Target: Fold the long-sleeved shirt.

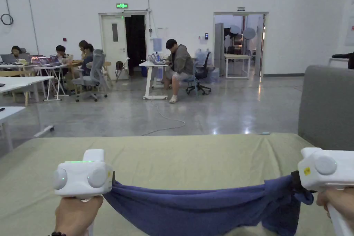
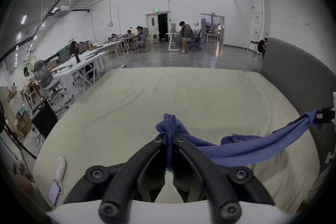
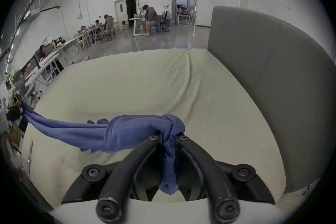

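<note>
The shirt (image 1: 207, 209) was plain blue-violet. The bed sheet (image 1: 193, 157) was pale olive, the headboard (image 1: 326, 109) grey, both grippers' housings white.

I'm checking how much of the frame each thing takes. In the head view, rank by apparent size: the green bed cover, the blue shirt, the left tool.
1. Green bed cover, largest.
2. Blue shirt.
3. Left tool, smallest, though its nearness to the camera enlarges it.

Matt blue knit shirt (image 1: 207, 209), glossy floor (image 1: 207, 109)

exit sign (image 1: 122, 5): green, lit, above the door; characters too small to read
yellow sticker (image 1: 307, 171): on the right gripper's casing; print illegible
wall notices (image 2: 257, 17): red marks, unreadable
</note>
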`<state>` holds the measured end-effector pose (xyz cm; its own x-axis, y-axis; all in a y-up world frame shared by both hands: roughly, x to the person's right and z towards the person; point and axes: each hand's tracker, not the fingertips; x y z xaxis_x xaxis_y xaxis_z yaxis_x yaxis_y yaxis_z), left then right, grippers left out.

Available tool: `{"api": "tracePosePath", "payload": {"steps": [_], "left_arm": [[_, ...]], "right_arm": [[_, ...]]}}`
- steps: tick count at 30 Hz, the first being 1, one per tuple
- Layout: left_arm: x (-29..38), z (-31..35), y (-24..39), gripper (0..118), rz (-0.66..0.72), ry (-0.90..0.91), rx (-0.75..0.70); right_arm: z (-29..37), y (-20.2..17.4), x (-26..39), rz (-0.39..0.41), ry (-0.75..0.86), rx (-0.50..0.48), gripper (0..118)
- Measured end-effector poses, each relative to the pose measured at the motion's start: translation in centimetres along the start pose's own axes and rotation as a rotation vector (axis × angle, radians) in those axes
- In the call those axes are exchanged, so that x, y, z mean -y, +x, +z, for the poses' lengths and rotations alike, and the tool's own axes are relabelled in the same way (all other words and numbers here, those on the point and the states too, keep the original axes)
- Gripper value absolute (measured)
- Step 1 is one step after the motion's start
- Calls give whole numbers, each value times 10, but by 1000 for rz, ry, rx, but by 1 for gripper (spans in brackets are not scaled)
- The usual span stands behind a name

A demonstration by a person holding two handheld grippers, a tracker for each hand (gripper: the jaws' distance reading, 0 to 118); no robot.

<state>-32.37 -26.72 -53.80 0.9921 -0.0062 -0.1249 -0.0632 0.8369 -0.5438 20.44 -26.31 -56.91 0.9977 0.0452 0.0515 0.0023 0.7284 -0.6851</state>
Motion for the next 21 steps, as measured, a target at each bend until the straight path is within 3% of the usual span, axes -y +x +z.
{"api": "tracePosePath", "payload": {"steps": [7, 10, 15, 21], "left_arm": [[101, 71, -10, 0, 13, -19, -27], [167, 97, -12, 0, -22, -80, -109], [266, 119, -28, 0, 96, -257, -81], [313, 122, -28, 0, 140, -341, -128]], "right_arm": [[46, 2, 117, 36, -13, -53, 7], [59, 9, 178, 57, -72, -69, 7], [76, 20, 274, 72, -217, -111, 7], [71, 25, 347, 118, -340, -92, 7]]}}
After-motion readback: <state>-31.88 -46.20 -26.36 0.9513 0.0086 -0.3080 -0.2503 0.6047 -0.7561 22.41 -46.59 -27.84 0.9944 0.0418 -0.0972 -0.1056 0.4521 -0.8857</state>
